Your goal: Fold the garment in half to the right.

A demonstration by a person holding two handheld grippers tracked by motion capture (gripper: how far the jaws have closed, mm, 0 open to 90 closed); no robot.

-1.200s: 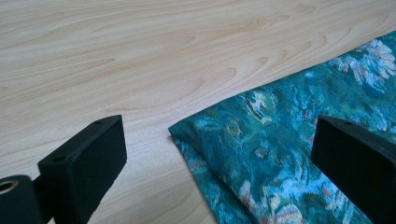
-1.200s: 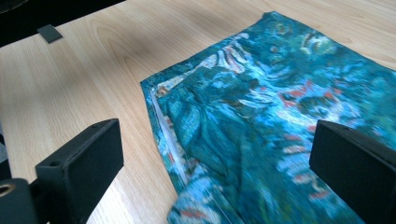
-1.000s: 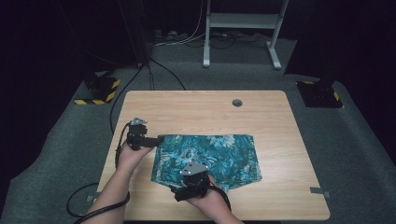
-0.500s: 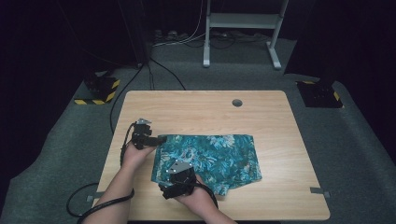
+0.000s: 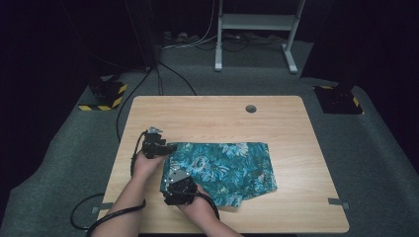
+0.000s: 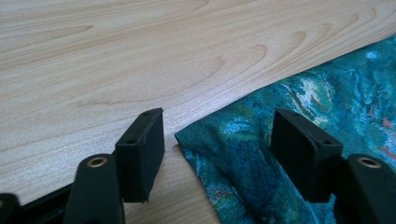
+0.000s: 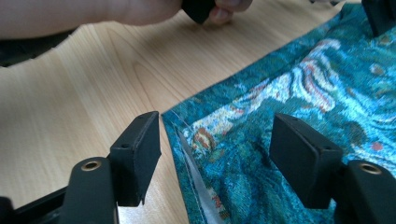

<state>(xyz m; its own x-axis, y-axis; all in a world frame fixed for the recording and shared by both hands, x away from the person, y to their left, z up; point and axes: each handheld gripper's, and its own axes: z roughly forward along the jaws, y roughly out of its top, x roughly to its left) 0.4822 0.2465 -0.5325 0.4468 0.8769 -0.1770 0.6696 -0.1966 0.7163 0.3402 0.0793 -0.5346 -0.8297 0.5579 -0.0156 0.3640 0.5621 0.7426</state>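
Observation:
A teal cloth with a flower print (image 5: pixel 227 168) lies folded on the wooden table (image 5: pixel 207 118). My left gripper (image 5: pixel 169 148) sits low at the cloth's far left corner. In the left gripper view that corner (image 6: pixel 205 135) lies between the jaws of the left gripper (image 6: pixel 217 130), whose pads do not touch it. My right gripper (image 5: pixel 169 174) is at the near left corner. In the right gripper view the hemmed corner (image 7: pixel 196 135) lies between the parted jaws of the right gripper (image 7: pixel 217 133), untouched. Both pairs of jaws have just been closing.
A round cable hole (image 5: pixel 251 108) sits in the table's far right part. On the floor behind stand a white frame (image 5: pixel 257 24) and two black bases with yellow stripes (image 5: pixel 104 94) (image 5: pixel 341 98). Cables trail off the table's left side (image 5: pixel 123 123).
My right gripper has slid left along the cloth's near edge to its left corner. The left gripper has sunk a little onto the far left corner.

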